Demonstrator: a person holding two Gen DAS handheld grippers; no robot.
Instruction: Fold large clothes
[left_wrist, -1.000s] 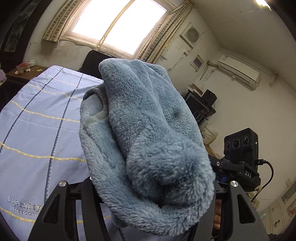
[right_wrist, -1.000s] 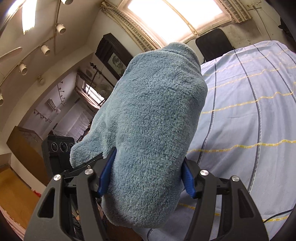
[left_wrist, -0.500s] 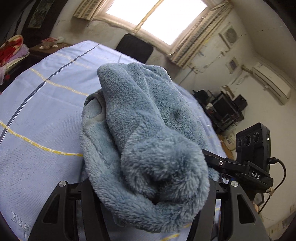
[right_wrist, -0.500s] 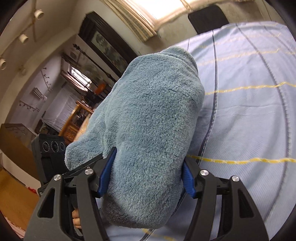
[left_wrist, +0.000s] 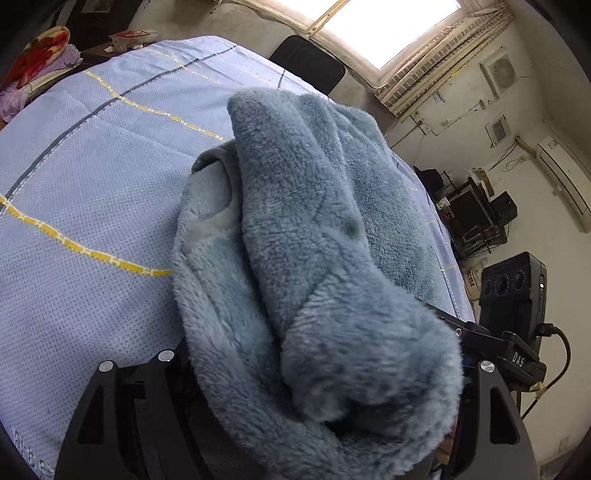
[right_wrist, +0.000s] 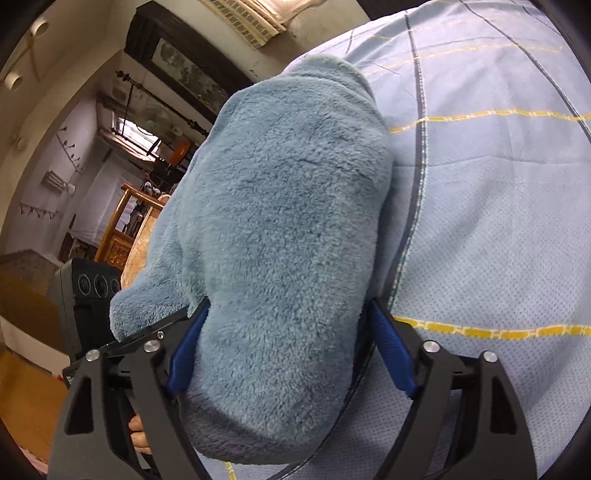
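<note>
Both tools, left tool (left_wrist: 314, 406) and right tool (right_wrist: 284, 354), clamp bunched blue fleece garment (right_wrist: 280, 229), frame center, above striped bed (left_wrist: 92, 177). Risk: thick wad slips out, fold collapses.

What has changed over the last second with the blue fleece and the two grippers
Both grippers tipped downward toward the striped bed sheet: window and ceiling slid out of view, and the sheet now fills more of each picture. Unchanged: the blue fleece garment stays bunched in the left gripper and the right gripper.
</note>
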